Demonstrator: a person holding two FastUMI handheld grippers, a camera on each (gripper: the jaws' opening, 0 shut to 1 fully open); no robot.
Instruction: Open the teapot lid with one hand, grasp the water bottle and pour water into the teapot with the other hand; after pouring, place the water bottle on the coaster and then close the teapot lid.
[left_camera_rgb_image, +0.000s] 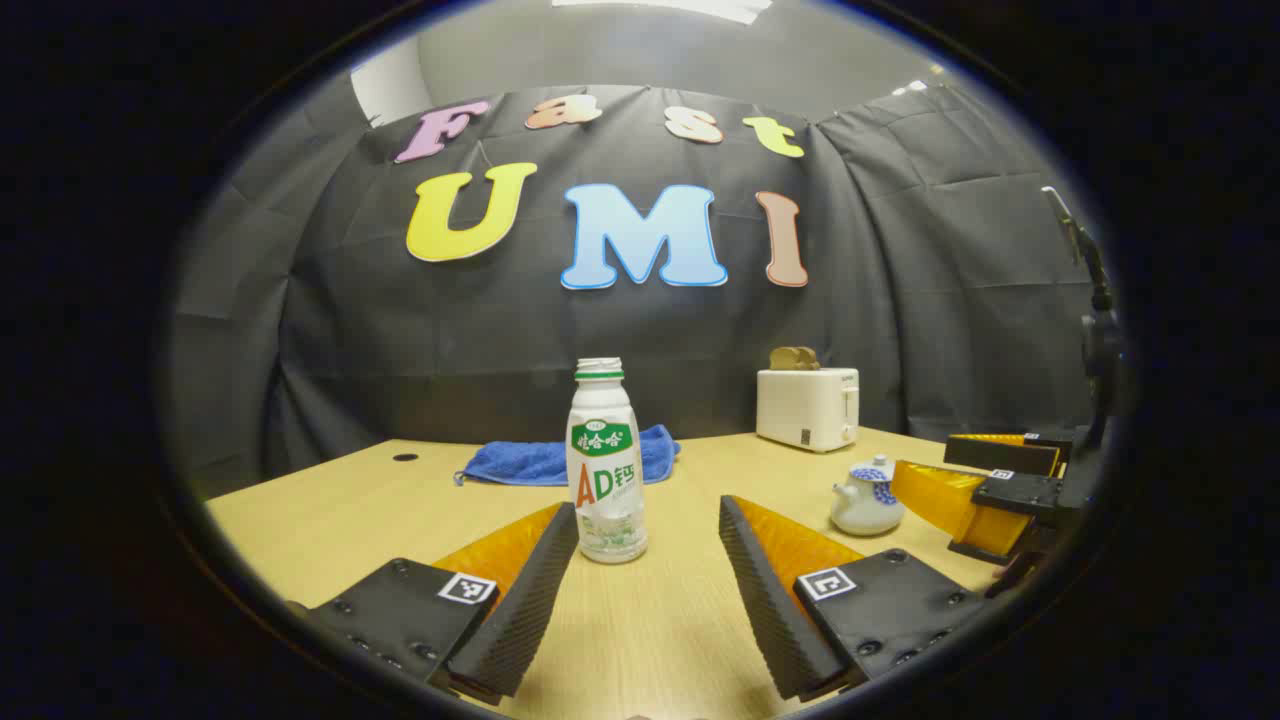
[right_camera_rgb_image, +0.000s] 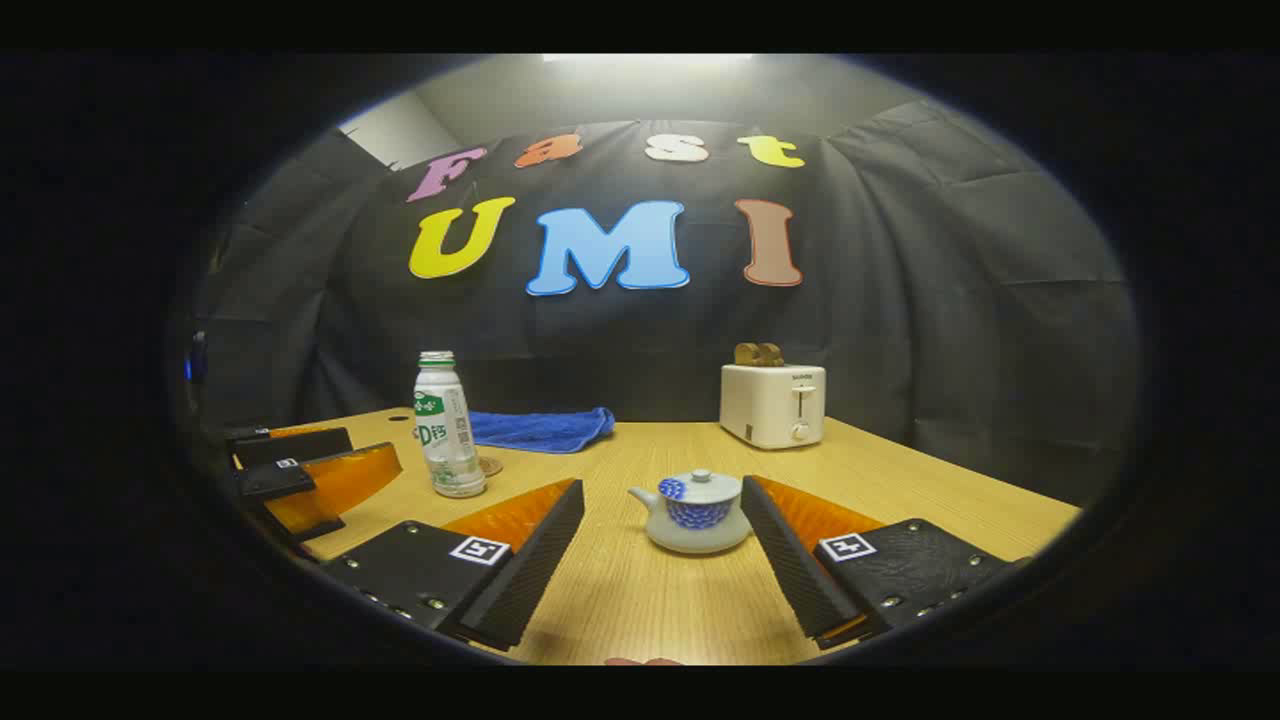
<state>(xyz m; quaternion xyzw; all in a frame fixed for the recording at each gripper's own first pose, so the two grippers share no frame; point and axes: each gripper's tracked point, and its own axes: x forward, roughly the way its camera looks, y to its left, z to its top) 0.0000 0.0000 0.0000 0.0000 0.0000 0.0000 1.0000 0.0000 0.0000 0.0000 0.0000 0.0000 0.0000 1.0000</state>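
Pale wood table (left_camera_rgb_image: 330, 510): the upright water bottle (left_camera_rgb_image: 606, 462) stands dead ahead of the left claw (left_camera_rgb_image: 648, 545), the teapot (right_camera_rgb_image: 694, 512) ahead of the right claw (right_camera_rgb_image: 662, 530); both gape empty.

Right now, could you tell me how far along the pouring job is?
Nothing looks done. The teapot has its lid on and the bottle stands untouched. In hand: the open left gripper faces the bottle, the open right gripper faces the teapot. Left: every step.
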